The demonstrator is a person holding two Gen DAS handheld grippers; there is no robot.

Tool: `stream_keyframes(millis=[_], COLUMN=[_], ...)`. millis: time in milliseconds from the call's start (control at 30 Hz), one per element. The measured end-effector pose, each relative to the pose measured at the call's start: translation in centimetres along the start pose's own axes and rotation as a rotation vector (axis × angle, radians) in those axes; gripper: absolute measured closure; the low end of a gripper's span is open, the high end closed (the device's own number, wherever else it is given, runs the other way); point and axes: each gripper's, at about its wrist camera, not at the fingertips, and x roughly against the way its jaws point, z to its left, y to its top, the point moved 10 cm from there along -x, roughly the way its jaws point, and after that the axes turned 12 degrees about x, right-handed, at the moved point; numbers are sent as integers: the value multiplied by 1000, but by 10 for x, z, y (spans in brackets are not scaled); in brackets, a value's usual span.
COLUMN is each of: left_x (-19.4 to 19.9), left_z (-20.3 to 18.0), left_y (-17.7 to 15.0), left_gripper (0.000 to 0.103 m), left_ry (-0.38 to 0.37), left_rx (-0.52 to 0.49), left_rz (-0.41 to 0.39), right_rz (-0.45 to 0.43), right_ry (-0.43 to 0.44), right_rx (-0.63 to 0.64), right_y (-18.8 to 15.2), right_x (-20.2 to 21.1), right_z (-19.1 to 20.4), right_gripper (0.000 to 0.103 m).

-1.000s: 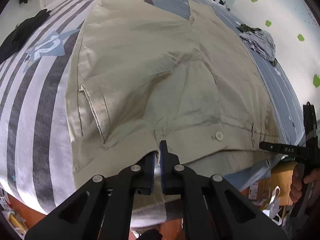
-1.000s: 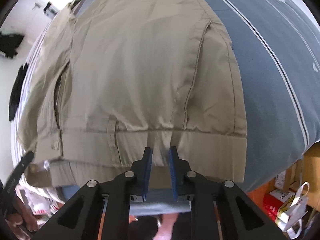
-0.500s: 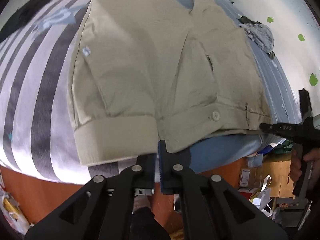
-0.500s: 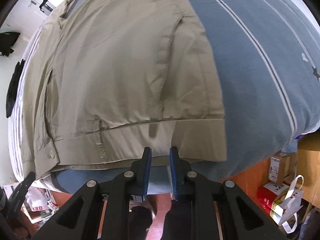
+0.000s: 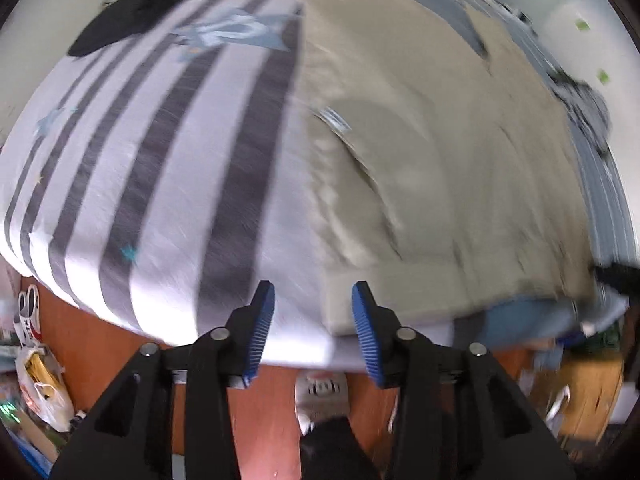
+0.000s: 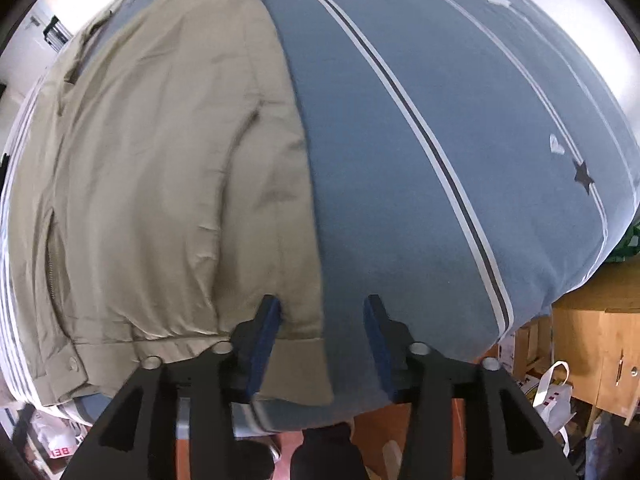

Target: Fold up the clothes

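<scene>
Khaki trousers (image 5: 440, 168) lie flat on the bed, their waistband along the near edge. In the blurred left wrist view my left gripper (image 5: 314, 314) hovers over the waistband's left corner. Its jaws are opening, and the blue pads (image 5: 262, 322) touch nothing. In the right wrist view the trousers (image 6: 160, 168) cover the left half, with the button (image 6: 73, 363) low on the left. My right gripper (image 6: 322, 338) is over the waistband's right corner. Its jaws are opening too; the cloth lies beneath and between them, not pinched.
A grey-and-white striped sheet (image 5: 160, 168) lies left of the trousers, a blue sheet (image 6: 460, 160) to their right. A black garment (image 5: 136, 12) lies far left, a grey clothes pile (image 5: 588, 108) far right. Below the bed edge are bags (image 5: 44, 384) and a wooden cabinet (image 6: 592, 344).
Both grippers were shut at the waistband and now stand open, having let it go. The left one slid left to the waistband's corner, the right one slid right to its corner.
</scene>
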Motion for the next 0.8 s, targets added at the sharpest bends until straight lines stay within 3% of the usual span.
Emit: stream_keyframes(millis=[100, 433, 600, 667, 733, 800], left_x=[-17, -32, -36, -43, -46, -45], left_z=[0, -33, -42, -46, -52, -57], left_y=[4, -20, -30, -33, -32, -33], left_gripper=[53, 53, 54, 68, 91, 96], left_ry=[19, -108, -90, -99, -89, -87], left_rx=[4, 36, -39, -46, -77, -105], left_rz=[-8, 100, 88, 111, 105, 100], right_rz=[3, 48, 63, 67, 68, 67], right_ry=[5, 114, 135, 141, 150, 159], right_rx=[53, 119, 79, 77, 90, 107], right_y=[-6, -31, -35, -35, -35, -34], right_x=[-4, -4, -7, -8, -5, -1], right_z=[3, 34, 34, 35, 38, 41], right_gripper=[51, 50, 51, 52, 69, 82])
